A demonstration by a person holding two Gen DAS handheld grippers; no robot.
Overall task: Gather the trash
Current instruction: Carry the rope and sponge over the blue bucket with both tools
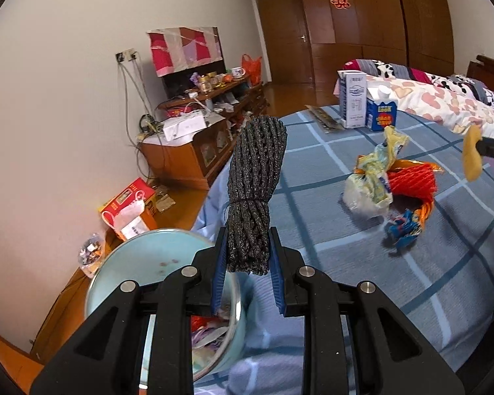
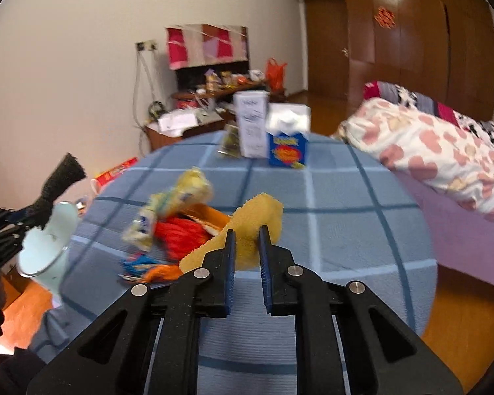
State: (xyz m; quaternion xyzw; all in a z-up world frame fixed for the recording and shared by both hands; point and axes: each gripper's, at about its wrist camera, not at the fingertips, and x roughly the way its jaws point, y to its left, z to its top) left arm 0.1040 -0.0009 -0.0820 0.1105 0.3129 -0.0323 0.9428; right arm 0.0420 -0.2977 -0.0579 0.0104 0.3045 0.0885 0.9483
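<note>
A grey-black cord bundle (image 1: 255, 194) is clamped between the narrowed fingers of the left gripper (image 1: 248, 250); its free length stands out ahead of the fingertips. The pale blue bin (image 1: 141, 263) lies just below and outboard of the left finger, its mouth open, with scraps already inside. A yellow sponge piece (image 2: 250, 230) is pinched by the right gripper (image 2: 247, 247), fingers closed narrowly on it.

The step in hand is judged to be carrying — both pieces are lifted clear of the blue checked cloth (image 1: 395, 263). The next move calls for the cord to be brought over the bin mouth and released, the sponge to follow.

Ahead of the right fingertips a crumpled yellow wrapper (image 2: 181, 197) and an orange net (image 2: 181, 233) remain uncollected; two cartons (image 2: 270, 131) stand farther ahead. The cloth edge falls away directly beside the bin — open room exists there.
</note>
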